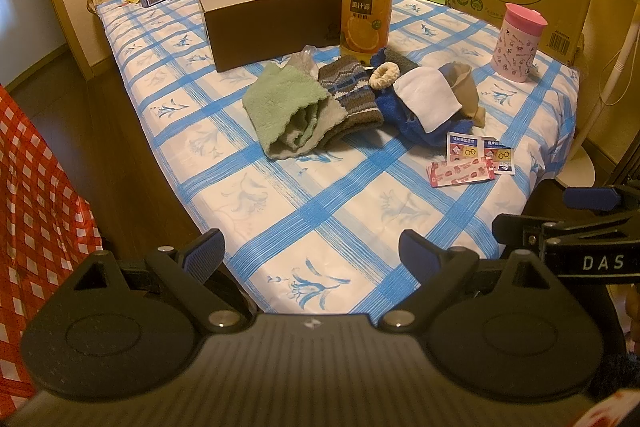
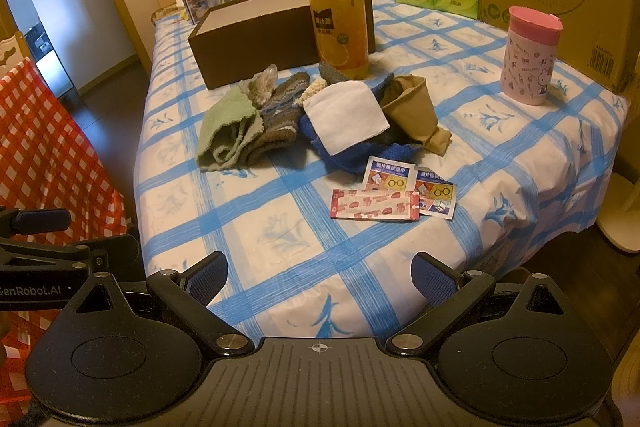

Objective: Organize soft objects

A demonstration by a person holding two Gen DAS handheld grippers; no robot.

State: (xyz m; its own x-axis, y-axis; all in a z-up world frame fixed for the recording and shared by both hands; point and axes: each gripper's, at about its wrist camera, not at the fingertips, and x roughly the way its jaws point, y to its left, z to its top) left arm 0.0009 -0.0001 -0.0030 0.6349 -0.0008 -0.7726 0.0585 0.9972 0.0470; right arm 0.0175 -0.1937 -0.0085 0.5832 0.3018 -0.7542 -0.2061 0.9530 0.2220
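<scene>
Soft cloths (image 1: 320, 103) lie piled well beyond both open tools (image 1: 310, 259).

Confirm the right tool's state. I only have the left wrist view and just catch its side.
Observer: The right tool is open, with nothing between its fingers.
Operator: Anything on the pink cup I can't see?
Observer: The pink cup shows a cat character low on the side facing the right wrist camera.
Operator: What's off to the far left?
Observer: A doorway into another room, beyond the red checked cloth.
</scene>
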